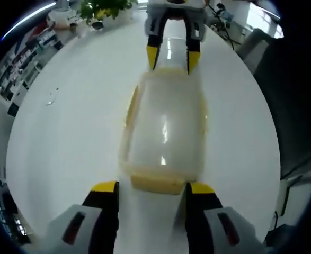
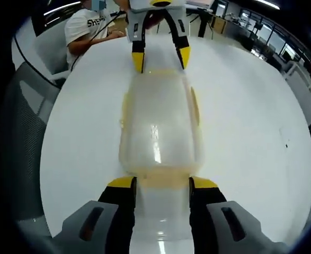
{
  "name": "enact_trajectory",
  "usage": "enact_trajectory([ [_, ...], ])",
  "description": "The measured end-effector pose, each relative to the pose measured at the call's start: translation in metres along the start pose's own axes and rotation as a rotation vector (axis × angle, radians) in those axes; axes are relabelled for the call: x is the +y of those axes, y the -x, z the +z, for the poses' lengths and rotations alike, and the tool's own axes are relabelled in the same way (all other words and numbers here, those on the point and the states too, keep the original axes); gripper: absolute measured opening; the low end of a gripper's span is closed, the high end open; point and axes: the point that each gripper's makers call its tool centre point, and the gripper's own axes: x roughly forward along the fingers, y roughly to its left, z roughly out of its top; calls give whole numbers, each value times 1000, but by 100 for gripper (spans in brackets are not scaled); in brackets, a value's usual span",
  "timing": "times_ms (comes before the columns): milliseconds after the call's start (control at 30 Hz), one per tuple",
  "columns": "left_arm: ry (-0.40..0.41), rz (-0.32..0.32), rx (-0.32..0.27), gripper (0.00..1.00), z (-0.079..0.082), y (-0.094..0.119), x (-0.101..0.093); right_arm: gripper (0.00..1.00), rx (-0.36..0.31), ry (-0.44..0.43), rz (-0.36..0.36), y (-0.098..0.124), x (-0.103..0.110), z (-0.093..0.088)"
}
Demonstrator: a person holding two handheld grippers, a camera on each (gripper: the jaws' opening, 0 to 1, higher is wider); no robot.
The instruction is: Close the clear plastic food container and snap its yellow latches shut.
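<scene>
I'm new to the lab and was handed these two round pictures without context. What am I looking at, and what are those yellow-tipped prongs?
No robot here: a person holds a two-jaw gripper in each hand, and a fisheye camera rides on each one, which is why the pictures are round.

In the left gripper view, the prongs at the bottom are the left gripper; the pair at the top is the right gripper, facing it. The right gripper view is the reverse: the right gripper below, the left gripper across.

Between them, on a white table, lies a clear plastic food container with its lid on and yellow latches along its sides and ends. Both grippers are open, one at each end of the container; neither is holding it. A seated person shows at the table's far edge.
</scene>
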Motion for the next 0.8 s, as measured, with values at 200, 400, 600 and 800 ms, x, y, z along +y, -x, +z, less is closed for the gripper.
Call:
enact_trajectory([
  [200, -36, -5, 6, 41, 1, -4, 0, 38, 35, 38, 14, -6, 1, 0],
  [400, -26, -54, 5, 33, 2, -4, -6, 37, 72, 38, 24, -10, -1, 0],
  [600, -31, -54, -11, 33, 1, -4, -8, 36, 80, 61, 31, -9, -2, -1],
  [800, -14, -70, 2, 32, 1, -5, -7, 36, 81, 49, 44, -10, -3, -1],
])
